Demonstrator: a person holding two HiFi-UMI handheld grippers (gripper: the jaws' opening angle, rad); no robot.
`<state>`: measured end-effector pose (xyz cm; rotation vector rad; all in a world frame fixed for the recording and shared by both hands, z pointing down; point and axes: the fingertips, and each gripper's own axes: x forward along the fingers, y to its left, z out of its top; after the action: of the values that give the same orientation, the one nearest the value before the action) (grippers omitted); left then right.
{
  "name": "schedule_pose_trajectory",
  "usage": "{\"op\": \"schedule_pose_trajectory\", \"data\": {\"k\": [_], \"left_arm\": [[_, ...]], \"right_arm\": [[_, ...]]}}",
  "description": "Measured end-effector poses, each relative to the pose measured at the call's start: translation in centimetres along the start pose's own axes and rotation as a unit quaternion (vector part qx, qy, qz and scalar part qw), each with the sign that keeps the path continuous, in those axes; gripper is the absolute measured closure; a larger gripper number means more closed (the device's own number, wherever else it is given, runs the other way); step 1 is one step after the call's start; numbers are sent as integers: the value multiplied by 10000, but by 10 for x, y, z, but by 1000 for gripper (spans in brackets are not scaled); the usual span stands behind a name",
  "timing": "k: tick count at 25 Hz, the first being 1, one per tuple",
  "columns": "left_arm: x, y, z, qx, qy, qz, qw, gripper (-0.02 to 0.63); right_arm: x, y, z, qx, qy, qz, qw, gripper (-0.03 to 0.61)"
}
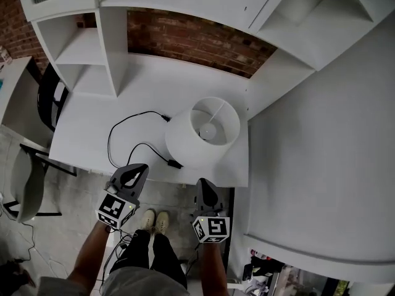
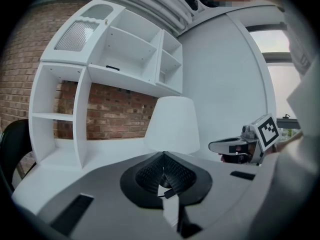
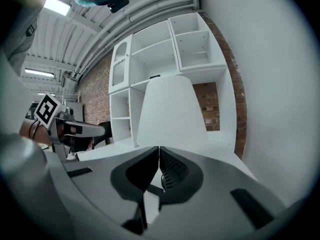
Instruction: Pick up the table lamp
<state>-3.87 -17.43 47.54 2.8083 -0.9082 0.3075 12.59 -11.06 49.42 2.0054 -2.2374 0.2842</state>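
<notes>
The table lamp (image 1: 202, 131) has a wide white shade and stands near the front edge of the white desk (image 1: 86, 134). Its black cord (image 1: 123, 134) loops over the desk to the left. My left gripper (image 1: 141, 167) hovers at the desk's front edge, left of the lamp, with its jaws together and nothing in them. My right gripper (image 1: 202, 182) is just in front of the lamp, also shut and empty. The lamp shade (image 2: 172, 124) fills the middle of the left gripper view, beyond the shut left gripper (image 2: 164, 154). In the right gripper view the shade (image 3: 170, 111) rises straight ahead of the shut right gripper (image 3: 159, 148).
A white shelf unit (image 1: 80, 48) stands on the desk's back left against a brick wall (image 1: 197, 42). A tall white panel (image 1: 321, 153) bounds the desk on the right. A dark chair (image 1: 49, 97) and a grey chair (image 1: 24, 184) stand to the left.
</notes>
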Motion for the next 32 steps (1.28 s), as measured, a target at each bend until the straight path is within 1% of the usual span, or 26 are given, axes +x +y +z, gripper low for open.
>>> {"op": "schedule_pose_trajectory", "data": {"k": [4, 8, 14, 21, 25, 32], "left_arm": [[8, 3, -13, -22, -1, 123, 9999, 611], [15, 8, -27, -3, -89, 247, 9997, 611], [23, 17, -60, -15, -194, 462, 9987, 611], [36, 17, -88, 57, -300, 500, 9983, 611], [42, 22, -105, 108, -286, 528, 9981, 611], [56, 27, -115, 136, -361, 516, 9979, 611]], "right_arm": [[9, -9, -15, 48, 9, 59, 10000, 556], [23, -16, -32, -4, -17, 164, 9999, 555], [41, -23, -61, -90, -108, 246, 9996, 555], [55, -28, -86, -105, -225, 280, 9993, 557], [62, -29, -99, -186, -272, 304, 9990, 555], [76, -34, -108, -229, -385, 340, 9984, 555]]}}
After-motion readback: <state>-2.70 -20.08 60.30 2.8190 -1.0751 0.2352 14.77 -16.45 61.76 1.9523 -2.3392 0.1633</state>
